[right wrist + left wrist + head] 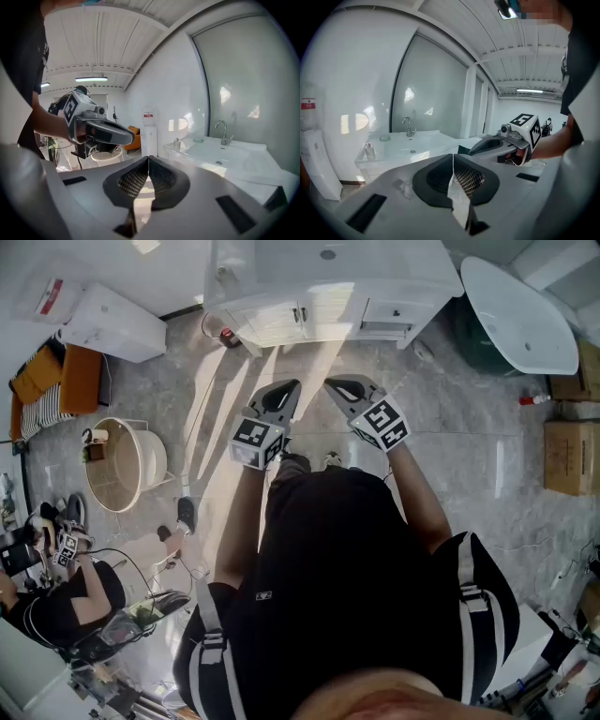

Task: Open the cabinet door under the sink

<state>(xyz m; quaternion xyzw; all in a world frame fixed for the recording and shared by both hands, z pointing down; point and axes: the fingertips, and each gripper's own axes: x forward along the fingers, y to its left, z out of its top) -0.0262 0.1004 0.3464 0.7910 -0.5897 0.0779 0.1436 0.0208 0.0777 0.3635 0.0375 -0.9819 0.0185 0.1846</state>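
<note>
Left claw and right claw, both pinched together and empty, hover near the sink cabinet, clear of its closed cabinet door.

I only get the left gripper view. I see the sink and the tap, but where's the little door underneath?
Observer: In the head view the cabinet doors are both shut, with their handles side by side in the middle.
Operator: Is my claw touching it?
Observer: No. The left claw and the right claw hang over the floor, apart from the cabinet.
Operator: Is the other claw holding anything?
Observer: No. The right gripper view shows its jaws together with nothing between them.
</note>
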